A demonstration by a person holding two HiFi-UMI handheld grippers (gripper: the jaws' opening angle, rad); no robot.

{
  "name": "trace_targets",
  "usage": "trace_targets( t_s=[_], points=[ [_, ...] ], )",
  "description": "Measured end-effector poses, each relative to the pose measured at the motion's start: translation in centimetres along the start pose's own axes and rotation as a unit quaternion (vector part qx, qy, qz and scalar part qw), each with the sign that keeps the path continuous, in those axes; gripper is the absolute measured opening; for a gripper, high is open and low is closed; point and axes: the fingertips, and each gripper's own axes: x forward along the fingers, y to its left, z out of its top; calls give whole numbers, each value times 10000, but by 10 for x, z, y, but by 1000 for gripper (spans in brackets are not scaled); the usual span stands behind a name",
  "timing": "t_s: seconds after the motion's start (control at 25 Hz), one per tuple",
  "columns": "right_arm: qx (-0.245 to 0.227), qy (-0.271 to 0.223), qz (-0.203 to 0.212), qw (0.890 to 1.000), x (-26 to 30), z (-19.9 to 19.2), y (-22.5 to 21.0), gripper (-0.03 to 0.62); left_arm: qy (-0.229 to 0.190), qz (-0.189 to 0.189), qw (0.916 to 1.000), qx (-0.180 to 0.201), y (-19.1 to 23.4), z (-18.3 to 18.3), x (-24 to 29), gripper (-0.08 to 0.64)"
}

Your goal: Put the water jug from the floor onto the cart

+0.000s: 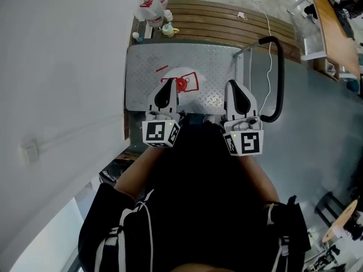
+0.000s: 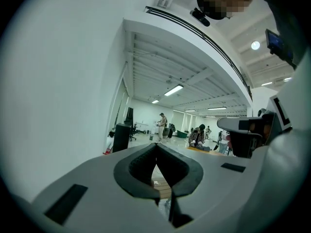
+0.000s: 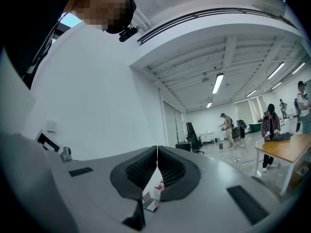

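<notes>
Both grippers shut and empty, water jug standing on the cart deck.

The left gripper [image 1: 167,86] has its jaws fully together with nothing between them, and it hangs just over the near edge of the water jug [image 1: 189,75]. The jug stands upright on the diamond-plate deck of the cart [image 1: 142,67], red cap up and red label showing, so by the look of it the placing is done. The right gripper [image 1: 233,86] is closed tip to tip, also empty, beside the jug and short of the black cart handle [image 1: 279,78]. The jug is likely heavy if full, with a smooth, slippery plastic wall that gives a little. It is best taken at the neck under the cap or with both grippers on opposite sides; I cannot tell whether it has a carry handle.
</notes>
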Motion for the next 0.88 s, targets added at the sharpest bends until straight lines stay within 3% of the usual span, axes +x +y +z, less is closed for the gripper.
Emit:
trace_targets(
  t_s=[0.48,0.88],
  points=[
    [-291,12,-49,9996,1,6,-12,18,-46,-229,9997,68,-19,5,13,17],
    [-324,36,8,9995,1,5,-12,18,24,-179,9997,144,-21,4,14,17]
  ],
)
